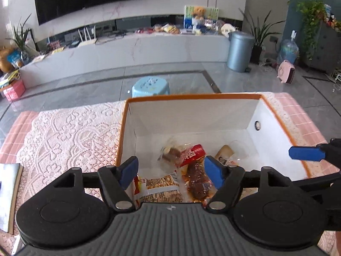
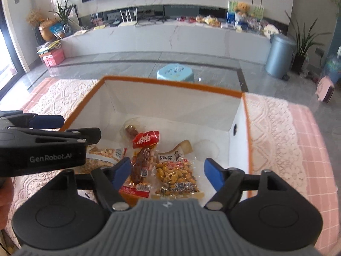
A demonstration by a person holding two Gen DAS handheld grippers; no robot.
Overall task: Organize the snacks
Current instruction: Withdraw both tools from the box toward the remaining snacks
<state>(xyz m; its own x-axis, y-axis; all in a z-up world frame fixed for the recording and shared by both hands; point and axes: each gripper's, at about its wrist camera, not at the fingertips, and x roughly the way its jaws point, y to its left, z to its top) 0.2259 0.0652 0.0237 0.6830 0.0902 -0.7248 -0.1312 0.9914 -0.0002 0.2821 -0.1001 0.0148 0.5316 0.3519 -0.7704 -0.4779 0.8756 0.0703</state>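
A white box with an orange rim [image 1: 191,96] [image 2: 170,82] stands on the lace-covered table. Inside lie several snack packets: a red-topped sausage pack [image 2: 142,155] [image 1: 192,155], a yellow bean pack [image 2: 177,177], a peanut pack [image 1: 158,188] [image 2: 104,154] and a small clear-wrapped snack [image 2: 131,129] [image 1: 170,150]. My left gripper [image 1: 171,173] is open and empty above the box's near left part. My right gripper [image 2: 167,172] is open and empty above the bean pack. Each gripper shows at the edge of the other's view.
A pink checked cloth with a white lace cover [image 1: 70,132] [image 2: 275,132] lies on the table. A book [image 1: 8,192] lies at the left edge. Beyond the table are a light blue stool [image 1: 151,85], a grey bin [image 1: 239,51] and a long white TV bench [image 2: 170,36].
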